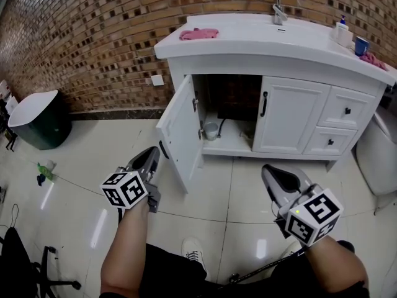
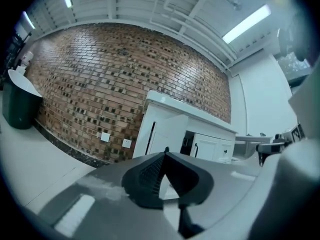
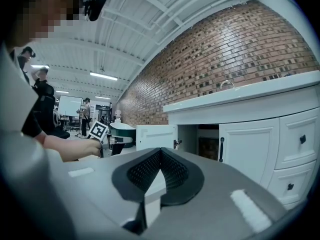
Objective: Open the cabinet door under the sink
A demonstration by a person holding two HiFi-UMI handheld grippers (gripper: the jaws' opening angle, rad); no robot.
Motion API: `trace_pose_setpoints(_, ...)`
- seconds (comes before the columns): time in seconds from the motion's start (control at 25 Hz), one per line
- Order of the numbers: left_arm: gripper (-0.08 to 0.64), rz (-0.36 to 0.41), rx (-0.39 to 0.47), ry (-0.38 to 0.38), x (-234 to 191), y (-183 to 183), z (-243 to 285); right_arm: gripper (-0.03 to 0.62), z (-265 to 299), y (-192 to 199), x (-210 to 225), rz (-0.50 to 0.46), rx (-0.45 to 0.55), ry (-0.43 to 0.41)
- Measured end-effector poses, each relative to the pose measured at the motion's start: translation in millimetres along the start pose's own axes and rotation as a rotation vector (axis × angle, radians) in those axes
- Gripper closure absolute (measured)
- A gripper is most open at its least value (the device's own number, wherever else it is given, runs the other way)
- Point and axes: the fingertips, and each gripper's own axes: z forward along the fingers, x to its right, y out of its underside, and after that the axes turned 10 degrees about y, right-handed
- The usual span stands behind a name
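Note:
The white vanity cabinet [image 1: 291, 73] under the sink stands against the brick wall. Its left door [image 1: 181, 129] is swung wide open toward me, and the dark inside with a grey pipe fitting [image 1: 211, 130] shows. The right door [image 1: 290, 113] with its black handle [image 1: 264, 103] is closed. My left gripper [image 1: 154, 156] hovers just beside the open door's outer edge, jaws shut and empty; the open door [image 2: 167, 129] lies beyond its tips [image 2: 166, 153]. My right gripper [image 1: 268, 171] hangs in front of the cabinet, apart from it, also shut [image 3: 160, 151] with nothing in it.
A pink cloth [image 1: 198, 34], a faucet [image 1: 276, 2], a soap bottle [image 1: 342, 33] and a blue cup [image 1: 361, 45] are on the countertop. Two drawers [image 1: 344, 110] sit at the right. A dark green tub [image 1: 37, 120] stands at the left, a white fixture [image 1: 379, 157] at the far right.

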Motion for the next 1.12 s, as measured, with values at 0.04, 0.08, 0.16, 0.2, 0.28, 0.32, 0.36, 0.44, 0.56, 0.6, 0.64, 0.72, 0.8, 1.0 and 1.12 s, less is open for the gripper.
trace_pose_setpoints(0.04,0.554,-0.001,0.003,0.010,6.7,-3.6,-5.1,0.584,-2.2,-0.9,-0.1,0.000,0.004,0.001)
trace_pose_setpoints(0.08,0.554,0.008,0.003,0.020,14.7,-6.7,-10.2,0.584,-5.0,-1.9,0.4,-0.001,0.008,0.003)
trace_pose_setpoints(0.16,0.554,0.037,0.006,0.056,35.2,-12.5,-17.5,0.584,-11.3,-4.0,3.8,-0.002,0.019,0.018)
trace_pose_setpoints(0.2,0.554,0.054,0.009,0.083,47.8,-15.0,-18.8,0.584,-14.4,-4.7,6.4,-0.001,0.024,0.030)
trace_pose_setpoints(0.28,0.554,0.090,0.014,0.151,77.2,-16.6,-16.4,0.584,-21.0,-5.2,11.1,0.004,0.029,0.053)
trace_pose_setpoints(0.32,0.554,0.106,0.011,0.192,94.3,-14.2,-13.1,0.584,-25.0,-5.0,12.5,0.008,0.030,0.062)
trace_pose_setpoints(0.36,0.554,0.119,0.004,0.235,112.6,-9.1,-9.2,0.584,-29.3,-4.6,13.0,0.012,0.030,0.068)
trace_pose_setpoints(0.44,0.555,0.142,-0.031,0.319,148.0,8.7,-2.4,0.584,-37.6,-4.0,11.3,0.012,0.029,0.071)
trace_pose_setpoints(0.56,0.554,0.160,-0.098,0.416,186.0,37.9,5.0,0.584,-48.9,-0.4,7.9,-0.005,0.020,0.074)
trace_pose_setpoints(0.6,0.554,0.160,-0.108,0.439,194.8,42.2,7.5,0.584,-52.9,2.5,7.7,-0.011,0.013,0.077)
trace_pose_setpoints(0.64,0.554,0.160,-0.110,0.457,201.7,43.6,10.1,0.584,-56.9,5.8,7.9,-0.017,0.006,0.079)
trace_pose_setpoints(0.72,0.554,0.159,-0.104,0.478,210.0,42.9,14.0,0.584,-64.3,11.8,8.8,-0.029,-0.008,0.082)
trace_pose_setpoints(0.8,0.554,0.153,-0.101,0.494,216.0,43.0,16.3,0.584,-70.8,15.2,9.5,-0.036,-0.015,0.085)
trace_pose_setpoints(1.0,0.555,0.178,-0.108,0.547,238.2,47.0,19.5,0.584,-82.2,16.6,7.1,-0.002,-0.021,0.082)
trace_pose_setpoints(1.12,0.555,0.212,-0.131,0.582,254.0,56.5,16.6,0.584,-85.5,22.3,9.5,0.021,-0.036,0.091)
